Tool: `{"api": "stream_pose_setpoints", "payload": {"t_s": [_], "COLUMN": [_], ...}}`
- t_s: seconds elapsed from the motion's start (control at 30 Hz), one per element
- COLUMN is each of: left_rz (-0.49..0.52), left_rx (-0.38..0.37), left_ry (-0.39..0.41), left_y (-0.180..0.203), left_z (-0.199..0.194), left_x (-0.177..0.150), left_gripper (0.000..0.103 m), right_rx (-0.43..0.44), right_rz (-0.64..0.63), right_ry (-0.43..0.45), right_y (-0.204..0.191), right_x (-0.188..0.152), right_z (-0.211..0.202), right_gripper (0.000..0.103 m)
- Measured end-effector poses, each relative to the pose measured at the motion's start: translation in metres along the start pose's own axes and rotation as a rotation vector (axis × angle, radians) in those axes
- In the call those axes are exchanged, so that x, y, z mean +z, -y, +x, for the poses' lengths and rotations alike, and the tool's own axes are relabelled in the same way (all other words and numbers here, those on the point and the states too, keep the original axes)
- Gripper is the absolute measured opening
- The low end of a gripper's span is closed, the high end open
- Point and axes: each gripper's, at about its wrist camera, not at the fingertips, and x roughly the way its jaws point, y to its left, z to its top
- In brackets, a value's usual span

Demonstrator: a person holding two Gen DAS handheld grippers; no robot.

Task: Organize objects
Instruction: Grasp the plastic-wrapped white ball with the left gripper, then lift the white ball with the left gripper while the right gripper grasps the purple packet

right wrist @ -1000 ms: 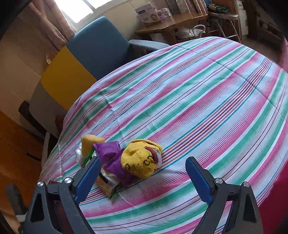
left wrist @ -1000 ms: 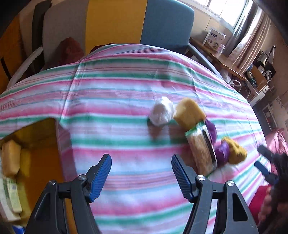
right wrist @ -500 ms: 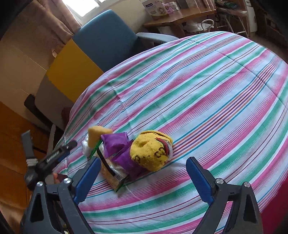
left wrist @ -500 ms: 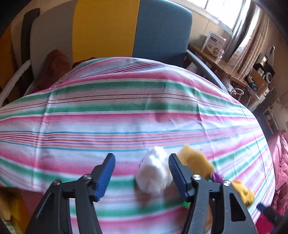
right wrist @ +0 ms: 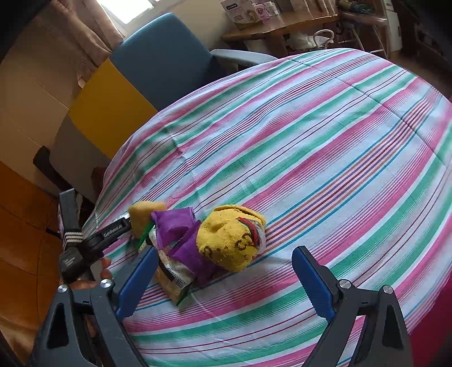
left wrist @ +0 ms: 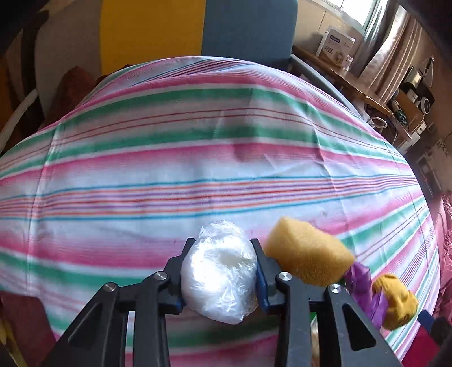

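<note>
My left gripper [left wrist: 221, 242] is shut on a white ball wrapped in clear plastic [left wrist: 219, 271], with the blue pads pressing both of its sides just above the striped tablecloth [left wrist: 197, 169]. Right beside it lies a yellow sponge [left wrist: 308, 259], then a purple packet [left wrist: 361, 285] and a yellow knitted sock [left wrist: 398, 299]. In the right wrist view the same pile shows the sponge [right wrist: 144, 214], purple packet [right wrist: 172, 225], a snack packet [right wrist: 172, 285] and the sock [right wrist: 231, 240]. My right gripper [right wrist: 224, 252] stands open above the pile, holding nothing. The white ball is hidden there.
The round table's edge falls away close to the pile on the left. A blue chair [right wrist: 158, 62], a yellow one [right wrist: 107, 113] and a grey one stand behind the table. A wooden desk [right wrist: 282, 25] with boxes lies further back. A person's hand [right wrist: 104, 268] holds the left tool.
My left gripper has moved in over the white wrapped ball and its jaws have closed from wide open onto it. The right gripper has stayed put and open.
</note>
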Motion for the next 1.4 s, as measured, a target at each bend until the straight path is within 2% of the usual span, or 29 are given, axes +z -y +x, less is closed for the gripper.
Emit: {"api": "stream_pose_setpoints", "payload": {"t_s": [0.13,0.3,0.5,0.63,0.77,0.8,0.97,1.1,1.23,1.3,1.4], "left_rz": [-0.01,0.008,0.081,0.145,0.233,0.238,0.233,0.238,0.248,0.249,0.248], "left_rx": [0.031,0.034,0.039,0.038,0.052,0.049,0.002,-0.006,-0.003,-0.004,-0.009], "left_ry": [0.002,0.007,0.037,0.072,0.162,0.178,0.222,0.227,0.241,0.243,0.247], "left_y": [-0.004,-0.001,0.016,0.026,0.034,0.033,0.025,0.025,0.025,0.025,0.025], "left_z": [-0.014,-0.036,-0.064,-0.083,-0.094,-0.097,-0.098,-0.099,-0.099,-0.1,-0.099], "left_x": [-0.027,-0.07,-0.129,-0.17,-0.202,-0.206,-0.212,-0.213,-0.216,-0.217,-0.217], "left_gripper": [0.036,0.036,0.036,0.036,0.037,0.037,0.037,0.037,0.037,0.037,0.037], "right_rx": [-0.015,-0.024,-0.041,-0.05,-0.047,-0.029,0.105,0.155,0.045,-0.03,-0.099], "right_rz": [0.012,0.055,0.082,0.086,0.071,0.058,-0.092,-0.232,-0.327,-0.356,-0.406], "right_ry": [0.017,0.034,0.043,0.036,0.019,0.018,-0.033,-0.103,-0.143,-0.125,-0.081], "right_y": [0.003,0.012,0.018,0.018,0.015,0.013,-0.023,-0.052,-0.065,-0.067,-0.072], "right_x": [0.003,0.006,0.007,0.007,0.006,0.005,-0.005,-0.019,-0.028,-0.028,-0.026], "right_z": [-0.001,-0.003,-0.004,-0.001,0.003,0.001,0.004,0.016,0.035,0.041,0.048], "right_gripper": [0.094,0.093,0.091,0.091,0.089,0.087,0.058,0.051,0.05,0.05,0.05]}}
